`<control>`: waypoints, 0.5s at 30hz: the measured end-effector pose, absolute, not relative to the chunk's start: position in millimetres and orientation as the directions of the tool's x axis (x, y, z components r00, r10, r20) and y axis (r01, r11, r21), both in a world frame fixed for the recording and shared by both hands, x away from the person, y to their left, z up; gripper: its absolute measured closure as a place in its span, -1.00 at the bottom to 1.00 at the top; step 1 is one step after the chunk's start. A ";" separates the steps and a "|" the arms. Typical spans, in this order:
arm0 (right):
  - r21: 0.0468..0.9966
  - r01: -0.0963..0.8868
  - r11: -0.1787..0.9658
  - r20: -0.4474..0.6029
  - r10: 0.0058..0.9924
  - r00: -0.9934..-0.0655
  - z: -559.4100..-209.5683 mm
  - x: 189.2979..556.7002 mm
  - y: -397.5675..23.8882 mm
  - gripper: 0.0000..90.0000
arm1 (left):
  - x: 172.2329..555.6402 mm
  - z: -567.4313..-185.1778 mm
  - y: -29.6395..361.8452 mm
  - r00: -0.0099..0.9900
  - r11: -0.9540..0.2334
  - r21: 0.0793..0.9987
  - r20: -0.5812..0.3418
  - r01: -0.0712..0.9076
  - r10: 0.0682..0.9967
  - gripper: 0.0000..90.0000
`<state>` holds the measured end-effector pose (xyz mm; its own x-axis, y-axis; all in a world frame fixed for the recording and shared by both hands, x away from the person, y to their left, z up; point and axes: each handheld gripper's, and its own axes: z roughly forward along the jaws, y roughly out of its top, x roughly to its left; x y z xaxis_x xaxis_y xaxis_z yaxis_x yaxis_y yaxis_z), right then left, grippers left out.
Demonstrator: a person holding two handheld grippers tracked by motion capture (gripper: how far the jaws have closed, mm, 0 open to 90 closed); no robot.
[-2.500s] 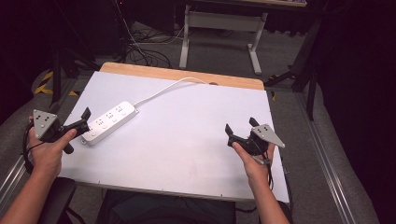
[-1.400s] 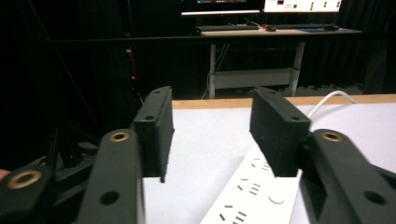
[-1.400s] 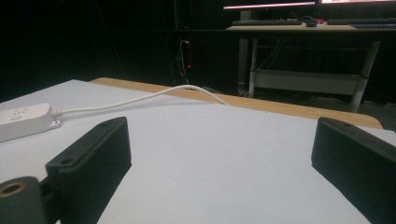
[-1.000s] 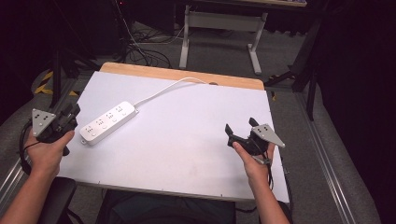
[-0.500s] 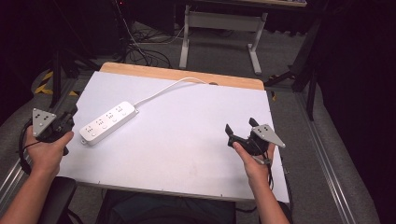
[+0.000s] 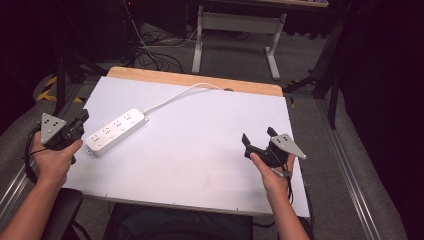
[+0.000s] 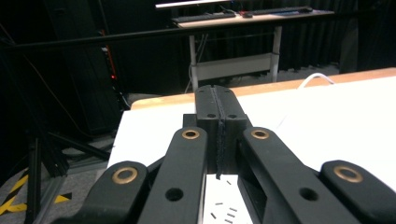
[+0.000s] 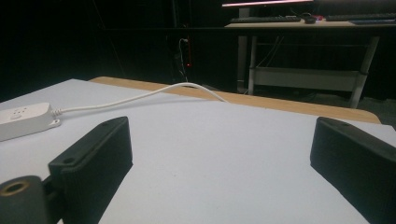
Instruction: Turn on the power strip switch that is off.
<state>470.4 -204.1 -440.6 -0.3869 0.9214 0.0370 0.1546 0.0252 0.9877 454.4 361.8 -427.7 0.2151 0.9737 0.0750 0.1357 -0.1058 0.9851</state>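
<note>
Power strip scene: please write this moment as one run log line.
left gripper: shut, empty, beside power strip | right gripper: open, empty | table

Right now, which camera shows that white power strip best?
The high view: the whole power strip lies there with its sockets and cord. The right gripper view catches one end at its left edge; the left gripper view shows a sliver beneath the shut jaws.

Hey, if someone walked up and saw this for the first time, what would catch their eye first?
Probably the white power strip lying at an angle on the left part of the white table, its cord curving off toward the far wooden edge. Next, the two black grippers: the left gripper sits beside the strip's near end with its jaws shut and nothing between them, while the right gripper rests at the right side with its jaws open.
</note>
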 end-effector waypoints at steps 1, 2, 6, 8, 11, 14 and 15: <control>0.988 0.153 0.027 0.035 0.921 -0.388 -440.7 470.5 -204.2 -0.86 | 455.7 -427.8 361.4 0.222 -0.110 0.984 0.077 0.141 0.972 1.00; 0.988 0.153 0.027 0.035 0.921 -0.387 -440.8 470.5 -204.3 -0.86 | 456.6 -427.7 360.7 0.231 -0.114 0.982 0.077 0.149 0.970 1.00; 0.988 0.155 0.024 0.038 0.923 -0.384 -441.0 470.0 -204.8 -0.86 | 459.5 -426.9 357.9 0.249 -0.133 0.979 0.092 0.155 0.964 1.00; 0.987 0.156 0.023 0.039 0.923 -0.383 -441.0 469.9 -205.0 -0.86 | 461.0 -426.7 356.6 0.258 -0.144 0.977 0.099 0.160 0.961 1.00; 0.987 0.156 0.023 0.039 0.922 -0.384 -441.1 469.8 -205.0 -0.86 | 464.1 -426.7 355.0 0.273 -0.157 0.972 0.106 0.174 0.956 1.00; 0.987 0.157 0.023 0.040 0.922 -0.385 -441.2 469.9 -204.9 -0.86 | 466.9 -427.1 352.9 0.285 -0.164 0.969 0.106 0.187 0.953 1.00; 0.987 0.156 0.023 0.039 0.922 -0.384 -441.2 469.9 -204.8 -0.86 | 467.5 -427.0 352.3 0.291 -0.171 0.967 0.111 0.191 0.950 1.00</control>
<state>469.9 -204.8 -441.2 -0.3843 0.9224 0.0392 0.1562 0.0231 0.9875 467.5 352.3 -427.0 0.2909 0.9503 0.1106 0.1912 -0.1710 0.9665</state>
